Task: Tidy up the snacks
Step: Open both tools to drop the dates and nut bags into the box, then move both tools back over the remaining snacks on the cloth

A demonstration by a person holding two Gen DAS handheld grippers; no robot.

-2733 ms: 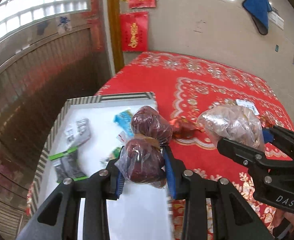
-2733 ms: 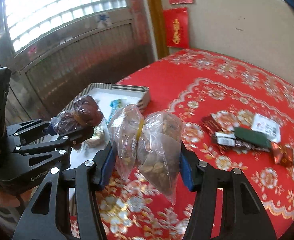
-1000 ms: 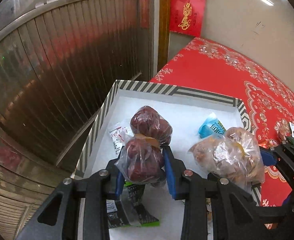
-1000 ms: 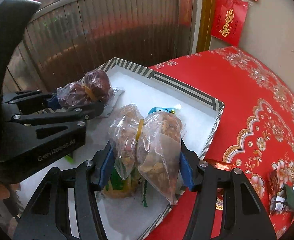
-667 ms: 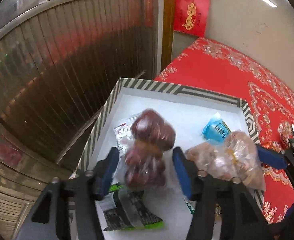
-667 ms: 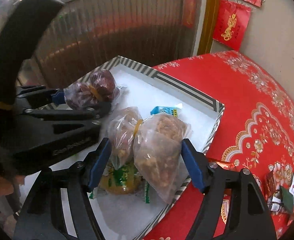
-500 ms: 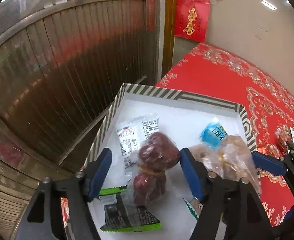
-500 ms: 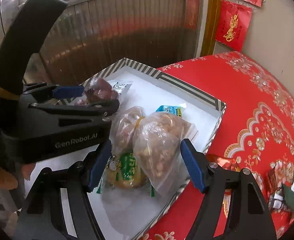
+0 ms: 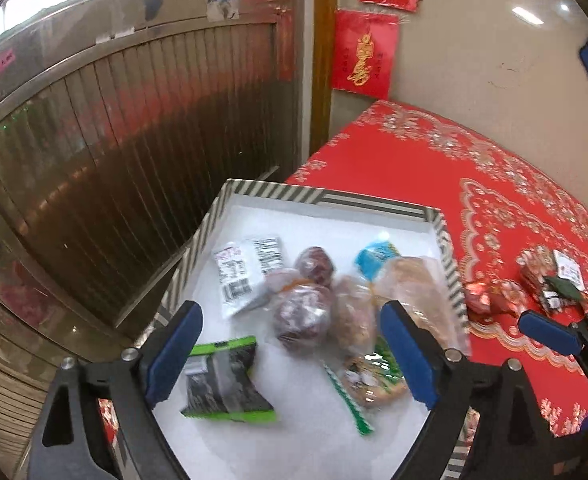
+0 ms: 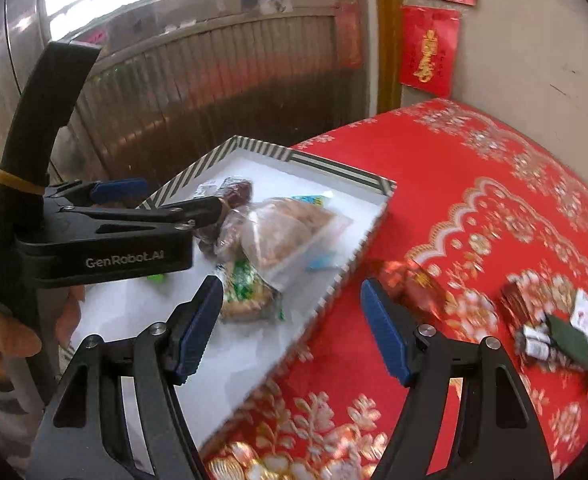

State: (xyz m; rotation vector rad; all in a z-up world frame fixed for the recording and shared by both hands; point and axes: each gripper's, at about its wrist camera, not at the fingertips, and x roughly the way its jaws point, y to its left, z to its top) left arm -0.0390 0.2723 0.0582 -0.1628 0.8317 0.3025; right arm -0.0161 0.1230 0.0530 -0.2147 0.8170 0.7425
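A white tray with a striped rim (image 9: 326, 196) (image 10: 334, 168) sits at the table's left corner. In it lie a clear bag of dark red dates (image 9: 304, 304) (image 10: 238, 194) and a clear bag of brown nuts (image 9: 406, 292) (image 10: 290, 228), side by side, among small snack packets. My left gripper (image 9: 290, 348) is open and empty, above the tray's near part. My right gripper (image 10: 290, 324) is open and empty, over the tray's right rim. More wrapped snacks (image 10: 550, 328) (image 9: 550, 284) lie on the red tablecloth to the right.
A green-edged dark packet (image 9: 222, 380), a green noodle-type packet (image 9: 374, 376) (image 10: 246, 292), a blue packet (image 9: 376, 254) and white packets (image 9: 246, 268) lie in the tray. A red foil wrapper (image 10: 418, 280) lies beside the tray. A metal shutter door (image 9: 134, 152) stands left of the table.
Both grippers opened and let go of their bags, which now lie in the tray. Both grippers have drawn back and up; the right one has shifted right toward the tablecloth.
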